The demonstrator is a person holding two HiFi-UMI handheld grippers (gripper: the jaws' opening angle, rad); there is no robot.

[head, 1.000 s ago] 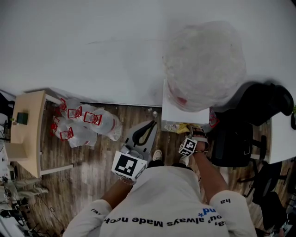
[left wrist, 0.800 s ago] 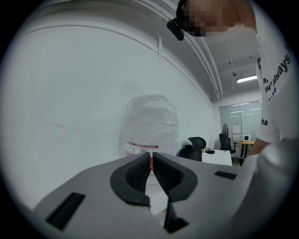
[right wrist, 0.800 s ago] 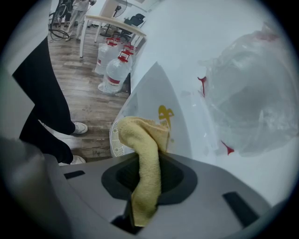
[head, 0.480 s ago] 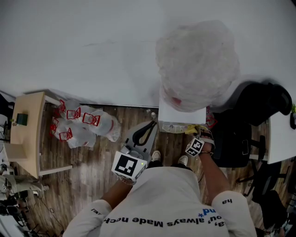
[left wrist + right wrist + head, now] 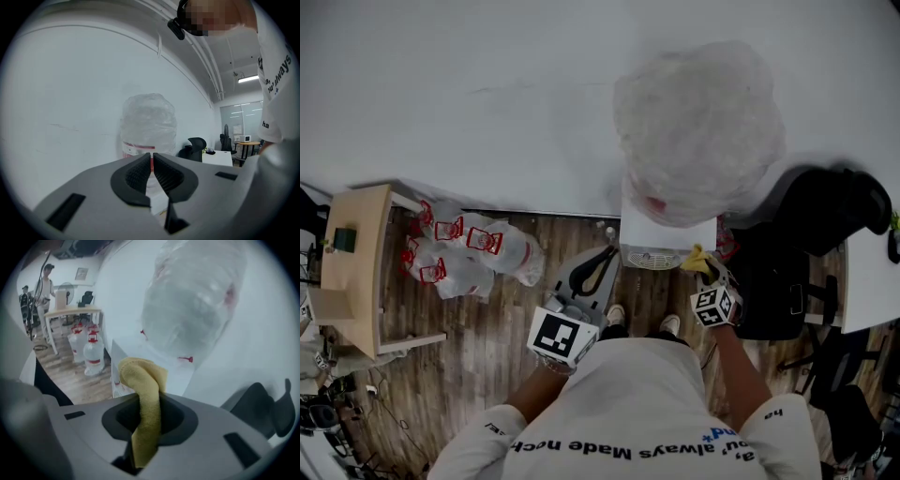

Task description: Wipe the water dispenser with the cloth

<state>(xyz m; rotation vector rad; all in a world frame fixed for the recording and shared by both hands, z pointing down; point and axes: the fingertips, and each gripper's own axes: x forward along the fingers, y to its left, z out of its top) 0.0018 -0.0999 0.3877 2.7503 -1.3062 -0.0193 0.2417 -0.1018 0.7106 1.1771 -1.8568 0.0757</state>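
The water dispenser (image 5: 667, 231) is a white cabinet against the wall, topped by a large bottle (image 5: 698, 127) wrapped in clear plastic. My right gripper (image 5: 705, 274) is shut on a yellow cloth (image 5: 696, 259) at the dispenser's front right corner. In the right gripper view the cloth (image 5: 144, 390) hangs folded between the jaws of that gripper (image 5: 149, 401), with the cabinet (image 5: 161, 371) and bottle (image 5: 192, 301) just beyond; contact cannot be told. My left gripper (image 5: 602, 259) hangs left of the dispenser, shut and empty. In the left gripper view its jaws (image 5: 152, 165) stand closed, with the bottle (image 5: 149, 124) beyond them.
Several water jugs (image 5: 473, 251) with red caps lie on the wooden floor at the left, beside a light wooden table (image 5: 354, 267). A black office chair (image 5: 811, 248) stands right of the dispenser, and a white desk (image 5: 872, 281) beyond it. People (image 5: 43, 280) stand far off.
My right gripper has carried the cloth to the right along the dispenser's front, from its middle to its right corner. The left gripper has stayed put.
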